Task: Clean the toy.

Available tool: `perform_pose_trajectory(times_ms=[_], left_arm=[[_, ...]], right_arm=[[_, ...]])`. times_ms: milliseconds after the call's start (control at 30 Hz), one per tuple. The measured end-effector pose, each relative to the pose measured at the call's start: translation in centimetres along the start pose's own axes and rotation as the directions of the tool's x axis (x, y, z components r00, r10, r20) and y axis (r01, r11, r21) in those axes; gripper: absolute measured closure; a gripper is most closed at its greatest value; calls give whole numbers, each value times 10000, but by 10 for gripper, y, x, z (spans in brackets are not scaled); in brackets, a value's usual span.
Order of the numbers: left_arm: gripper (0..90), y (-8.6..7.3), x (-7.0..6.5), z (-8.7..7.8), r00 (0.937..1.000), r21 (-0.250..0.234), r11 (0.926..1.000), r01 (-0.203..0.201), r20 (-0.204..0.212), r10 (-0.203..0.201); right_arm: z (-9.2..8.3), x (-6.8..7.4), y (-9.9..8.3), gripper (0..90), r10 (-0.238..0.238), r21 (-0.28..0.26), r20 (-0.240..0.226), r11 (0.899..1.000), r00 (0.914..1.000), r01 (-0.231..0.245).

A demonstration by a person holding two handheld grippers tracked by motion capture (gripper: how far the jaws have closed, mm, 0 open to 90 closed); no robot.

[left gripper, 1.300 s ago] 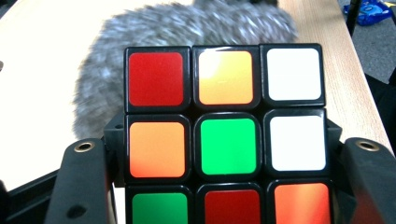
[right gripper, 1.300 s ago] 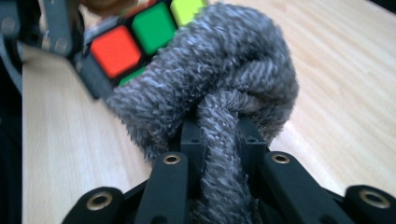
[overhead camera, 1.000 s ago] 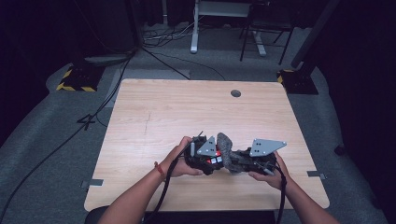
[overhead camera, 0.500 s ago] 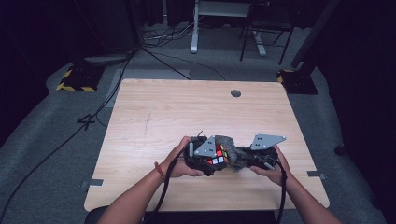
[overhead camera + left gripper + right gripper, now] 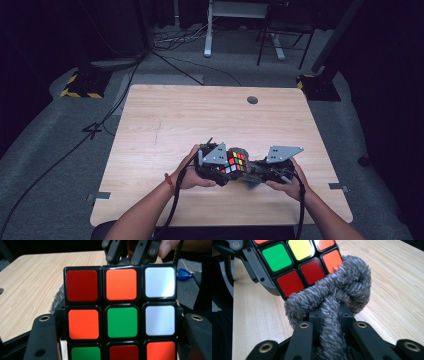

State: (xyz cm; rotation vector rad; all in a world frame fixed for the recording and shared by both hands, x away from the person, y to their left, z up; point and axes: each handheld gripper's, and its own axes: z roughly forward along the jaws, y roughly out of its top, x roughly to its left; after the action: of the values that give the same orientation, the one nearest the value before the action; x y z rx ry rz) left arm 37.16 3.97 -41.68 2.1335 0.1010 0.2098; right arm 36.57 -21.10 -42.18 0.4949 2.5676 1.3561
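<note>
Clamped between the black jaws of the left gripper (image 5: pixel 220 167) is a scrambled puzzle cube with red, orange, green, white and yellow stickers on a black plastic body (image 5: pixel 121 312); the jaws rise on either side of the face turned toward that gripper's own camera. Opposite it, the right gripper (image 5: pixel 262 172) is pinched tight on a fuzzy grey cloth (image 5: pixel 334 300), which bulges out past its jaw tips in a thick fold. That fold lies straight ahead of the right jaws and presses against the cube's lower edge, just under a row of red and orange stickers. Seen from above, cube and cloth sit between the two grippers, which face each other tip to tip, the cloth's length running along the right gripper's axis toward the cube. Judging by this, wiping calls for sliding the cloth across the face it touches, with the left gripper steadying the cube. Below lies a light wooden table (image 5: pixel 175 120).
</note>
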Motion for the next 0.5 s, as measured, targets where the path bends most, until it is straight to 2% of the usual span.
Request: perform_pose_trajectory(times_ms=[133,200,333,400,500], left_arm=[[330,-3,1,6,10000,407,9992,-61,-9,62],[330,-4,1,7,10000,309,9995,0,33,-1],[330,-5,1,9,10000,557,9984,9,72,-13],[330,-5,0,12,9999,942,9955,-141,12,141],[332,-7,-2,20,9998,1110,9937,-173,130,159]], right_arm=[[-6,-1,0,783,141,-289,-112,9995,9998,-144],[-7,0,0,783,120,-351,-132,9993,9998,-124],[-10,0,2,783,104,-494,-82,9987,9999,-108],[-13,0,3,783,100,-615,-23,9981,9999,-101],[-16,2,7,783,37,-795,-198,9968,9998,-53]])
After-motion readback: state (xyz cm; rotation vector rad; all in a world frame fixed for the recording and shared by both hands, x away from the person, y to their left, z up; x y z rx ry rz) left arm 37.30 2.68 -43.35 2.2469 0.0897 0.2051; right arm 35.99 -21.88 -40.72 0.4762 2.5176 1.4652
